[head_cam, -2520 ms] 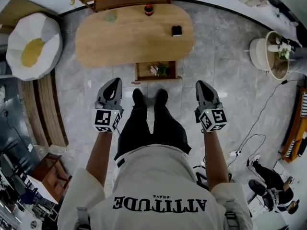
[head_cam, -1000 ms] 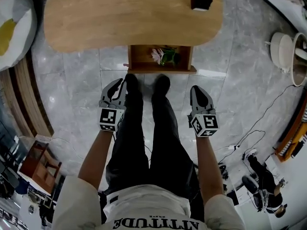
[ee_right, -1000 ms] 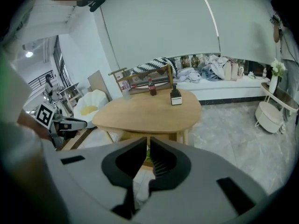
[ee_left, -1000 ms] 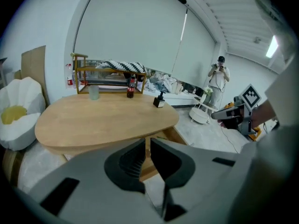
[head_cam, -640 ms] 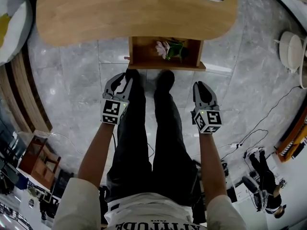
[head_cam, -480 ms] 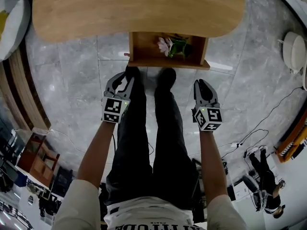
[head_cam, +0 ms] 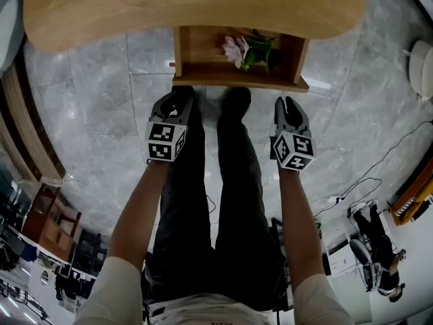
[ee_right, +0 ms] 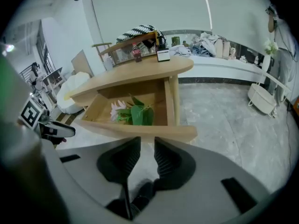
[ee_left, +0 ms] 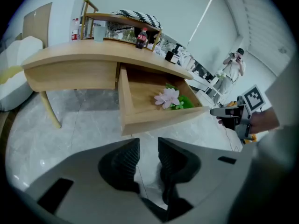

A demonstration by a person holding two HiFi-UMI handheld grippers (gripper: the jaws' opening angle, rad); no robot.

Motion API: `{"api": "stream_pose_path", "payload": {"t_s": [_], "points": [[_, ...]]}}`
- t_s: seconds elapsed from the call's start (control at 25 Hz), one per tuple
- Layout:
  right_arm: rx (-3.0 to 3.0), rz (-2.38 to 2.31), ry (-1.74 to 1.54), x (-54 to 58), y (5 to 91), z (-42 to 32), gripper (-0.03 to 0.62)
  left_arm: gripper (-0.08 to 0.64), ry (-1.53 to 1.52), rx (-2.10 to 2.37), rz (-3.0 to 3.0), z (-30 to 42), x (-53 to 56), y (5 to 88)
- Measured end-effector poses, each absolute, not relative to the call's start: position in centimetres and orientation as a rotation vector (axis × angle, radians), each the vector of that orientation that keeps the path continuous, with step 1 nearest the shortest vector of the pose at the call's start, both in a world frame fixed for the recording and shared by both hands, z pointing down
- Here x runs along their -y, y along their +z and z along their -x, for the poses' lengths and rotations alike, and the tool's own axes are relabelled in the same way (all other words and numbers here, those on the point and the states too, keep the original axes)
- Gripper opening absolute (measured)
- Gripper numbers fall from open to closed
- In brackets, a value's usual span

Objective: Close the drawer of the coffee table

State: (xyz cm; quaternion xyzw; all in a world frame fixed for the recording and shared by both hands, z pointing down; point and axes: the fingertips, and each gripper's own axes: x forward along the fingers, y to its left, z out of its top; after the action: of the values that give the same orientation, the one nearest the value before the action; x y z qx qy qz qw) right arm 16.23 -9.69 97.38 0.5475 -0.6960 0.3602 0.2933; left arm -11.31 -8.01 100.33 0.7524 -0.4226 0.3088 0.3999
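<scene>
The wooden coffee table (head_cam: pixel 196 5) has its drawer (head_cam: pixel 237 80) pulled out toward me, with a pink flower and green leaves (head_cam: pixel 245 47) inside. My left gripper (head_cam: pixel 177 100) hangs just short of the drawer front's left part (ee_left: pixel 161 120). My right gripper (head_cam: pixel 289 105) hangs just short of the front's right part (ee_right: pixel 140 132). Neither touches the wood. Both pairs of jaws are opening, with a narrow gap and nothing between them, as the left gripper view (ee_left: pixel 148 146) and the right gripper view (ee_right: pixel 147 146) show. Each points down toward the drawer front.
My legs and black shoes (head_cam: pixel 233 103) stand between the grippers on grey marble floor. A cola bottle (ee_left: pixel 141 38) and a small black stand (ee_right: pixel 162 55) sit on the tabletop. A white beanbag (ee_left: pixel 14 73) lies left, a white side table (ee_right: pixel 261 99) right, and cables (head_cam: pixel 352 195) trail on the floor.
Both grippers have sunk and come closer to the drawer front. Their jaws, shut a second ago, now stand apart. The drawer has not moved.
</scene>
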Motion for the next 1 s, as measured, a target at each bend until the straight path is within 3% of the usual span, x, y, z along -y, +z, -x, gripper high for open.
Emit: {"api": "stream_pose_path", "payload": {"t_s": [1.0], "points": [[1.736, -1.581, 0.947, 11.1, 100.9, -16.6, 0.132, 0.140, 0.667, 1.147, -1.743, 10.3, 10.8, 103.0]]}}
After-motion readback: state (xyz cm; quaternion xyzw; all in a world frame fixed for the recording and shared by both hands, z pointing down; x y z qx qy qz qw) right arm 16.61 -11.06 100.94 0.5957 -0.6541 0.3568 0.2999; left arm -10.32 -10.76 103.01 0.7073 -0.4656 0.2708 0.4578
